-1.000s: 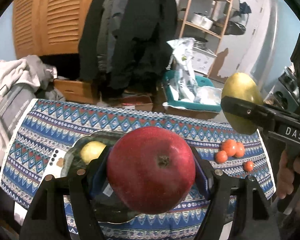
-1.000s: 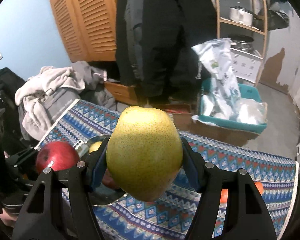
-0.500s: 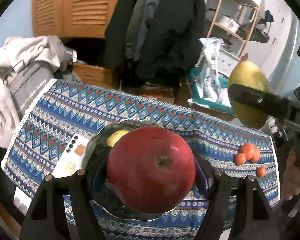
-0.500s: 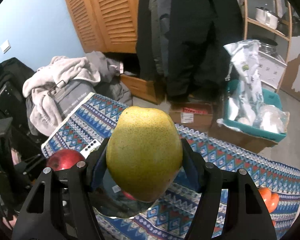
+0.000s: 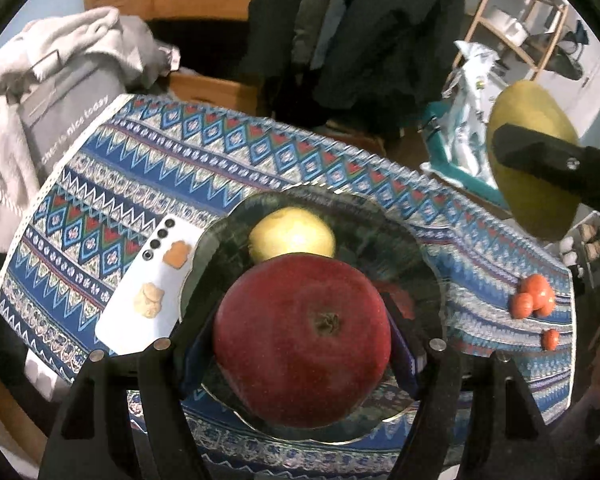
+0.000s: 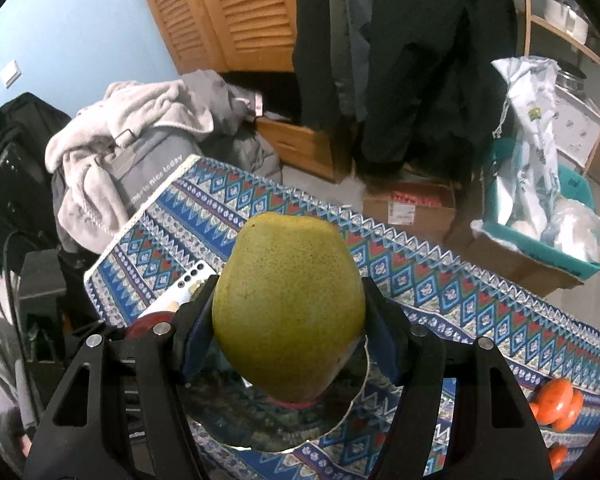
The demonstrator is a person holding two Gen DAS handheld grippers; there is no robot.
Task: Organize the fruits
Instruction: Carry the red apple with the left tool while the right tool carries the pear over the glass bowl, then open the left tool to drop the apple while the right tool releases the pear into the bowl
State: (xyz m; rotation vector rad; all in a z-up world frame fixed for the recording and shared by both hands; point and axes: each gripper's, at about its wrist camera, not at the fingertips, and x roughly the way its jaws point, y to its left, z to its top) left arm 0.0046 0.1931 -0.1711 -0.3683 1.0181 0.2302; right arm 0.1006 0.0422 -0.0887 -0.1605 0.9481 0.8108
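Fruit transfer, both grippers loaded above the dark glass plate. Left gripper — pads pinching a red apple at its sides, calyx end facing the camera, the apple hanging over the near half of the plate. Right gripper — pads clamped on a green-yellow pear, which sits above the plate's right-hand rim; seen from the left wrist, the pear is up and to the right of the plate, well clear of the cloth. A yellow apple already lies in the plate, toward its far side, just beyond the red apple. To the plate's left, touching or nearly touching its rim, lies a white phone; to its right, well apart, a cluster of small orange-red tomatoes rests on the patterned tablecloth.

Judged risks: two round fruits set down together in a shallow plate that already holds one may knock each other, so a released fruit could roll over the low rim onto the cloth or against the phone. Releasing from height would make that worse and could bruise the pear. The two grippers also converge on the same small area; their fingers may collide if both descend at once. The plate's near edge seems close to the table edge, so a push there could shift it.
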